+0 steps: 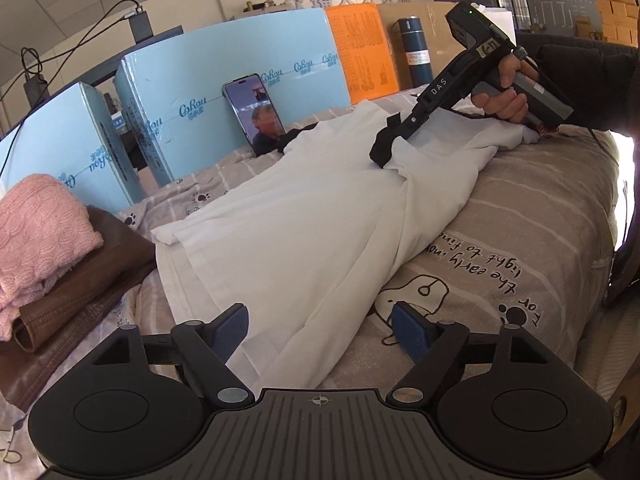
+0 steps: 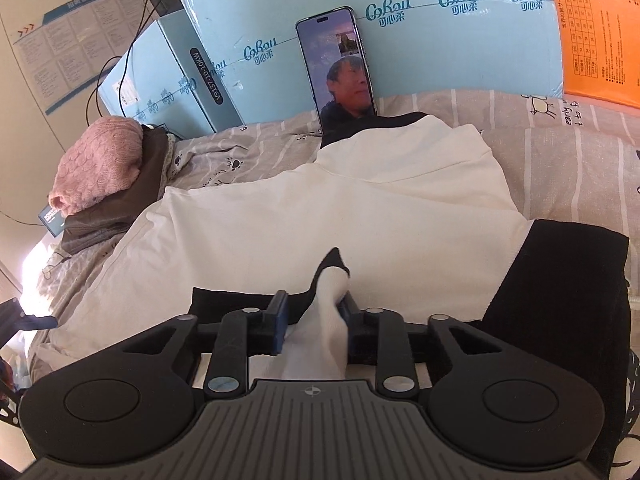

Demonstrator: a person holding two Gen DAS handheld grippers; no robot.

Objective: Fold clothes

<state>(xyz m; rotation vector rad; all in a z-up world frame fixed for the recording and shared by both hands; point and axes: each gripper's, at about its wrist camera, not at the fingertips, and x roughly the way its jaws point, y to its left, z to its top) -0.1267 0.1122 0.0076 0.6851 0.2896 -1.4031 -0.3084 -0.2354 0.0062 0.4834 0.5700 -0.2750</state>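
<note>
Right wrist view: we are clamping right gripper (image 2: pixel 312 320) on white shirt (image 2: pixel 320 208) sleeve; left gripper (image 1: pixel 320 330) gaping apart near shirt hem.

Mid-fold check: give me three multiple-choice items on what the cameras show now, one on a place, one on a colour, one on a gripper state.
1. The phone leans against:
A. the blue box
B. the pink sweater
C. an orange board

2. The garment being folded is:
A. pink
B. white
C. brown

3. The right hand-held gripper is:
A. open, clear of cloth
B. shut on the garment
C. out of view

Answers:
1 A, the phone stands propped on the box face.
2 B, white cloth lies across the bed.
3 B, white fabric is pinched between its pads, while the left hand-held gripper is open.
</note>
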